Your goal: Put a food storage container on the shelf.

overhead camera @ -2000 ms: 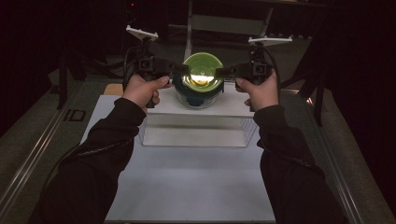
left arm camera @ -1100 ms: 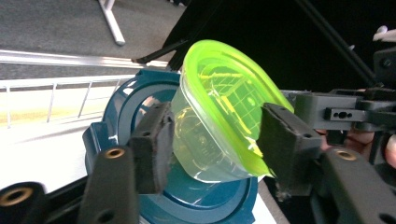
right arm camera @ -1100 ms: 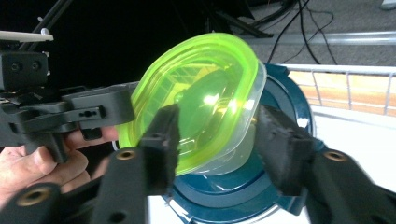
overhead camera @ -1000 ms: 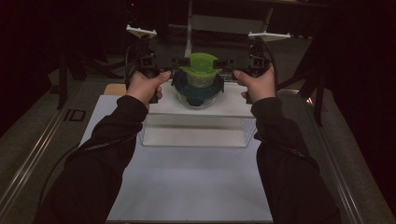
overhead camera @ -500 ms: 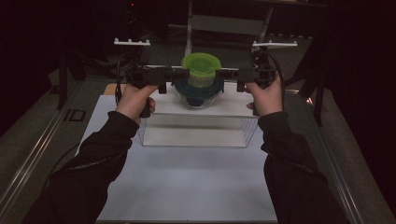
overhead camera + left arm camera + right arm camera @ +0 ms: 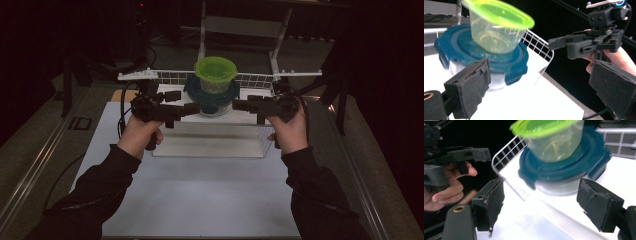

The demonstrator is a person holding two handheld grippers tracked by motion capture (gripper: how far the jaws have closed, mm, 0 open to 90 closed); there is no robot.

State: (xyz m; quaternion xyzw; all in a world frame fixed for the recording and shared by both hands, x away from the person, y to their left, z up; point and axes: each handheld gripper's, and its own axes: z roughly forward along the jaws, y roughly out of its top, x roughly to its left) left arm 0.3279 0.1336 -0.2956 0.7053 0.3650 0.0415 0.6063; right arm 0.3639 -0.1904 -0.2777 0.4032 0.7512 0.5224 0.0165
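Observation:
A round clear container with a blue clip lid [image 6: 212,97] stands on the white top of a wire rack [image 6: 210,142]. A translucent cup with a lime-green lid [image 6: 216,74] sits on that blue lid. My left gripper [image 6: 182,103] hovers just left of the container, and my right gripper [image 6: 244,106] just right of it. The jaws of both have just been opening and stand open with nothing between them. In the left gripper view the open left gripper [image 6: 541,92] frames the blue lid [image 6: 486,58] and the cup [image 6: 496,30]. In the right gripper view the open right gripper [image 6: 544,205] frames the container [image 6: 566,170].
The rack stands at the far end of a white table [image 6: 200,200]. A white wire grid [image 6: 250,80] rises behind the container. A metal stand [image 6: 240,25] is beyond it in the dark. Grey rails [image 6: 40,150] border the table on both sides.
Earlier both grippers held the stacked containers up between them. The stack now rests on the rack, and both grippers have opened and drawn away from it, sideways and toward the person.

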